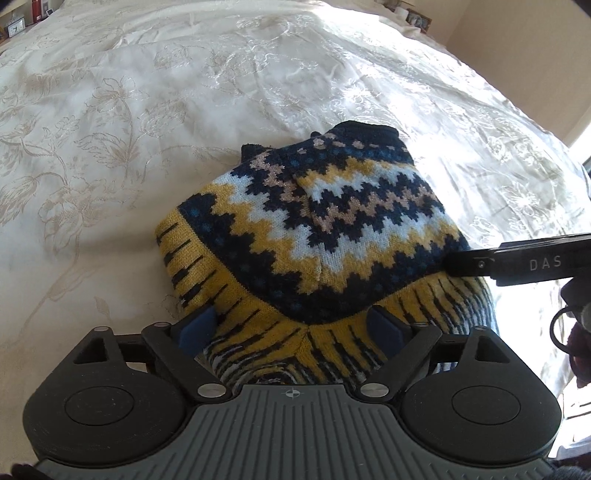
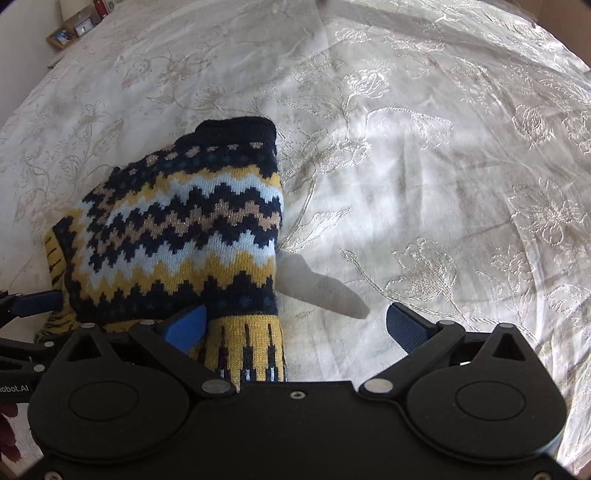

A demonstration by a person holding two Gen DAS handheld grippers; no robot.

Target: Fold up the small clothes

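A small knitted sweater (image 1: 317,229) with navy, mustard, pale blue and tan zigzags lies folded in a compact bundle on the bed. My left gripper (image 1: 290,328) stands open at its near, striped hem, with a blue pad on either side of the bunched knit. My right gripper (image 2: 295,325) is open too. Its left pad touches the sweater's (image 2: 177,225) right edge, where a striped cuff (image 2: 247,350) lies between the fingers. Its right pad is over bare bedspread. A black finger (image 1: 469,264) of the right gripper reaches in from the right onto the sweater.
A cream bedspread (image 1: 147,110) with floral embroidery covers the whole surface. A clock (image 1: 14,27) and a picture frame (image 2: 61,35) stand on furniture beyond the far edge. A wall (image 1: 517,55) rises at the right.
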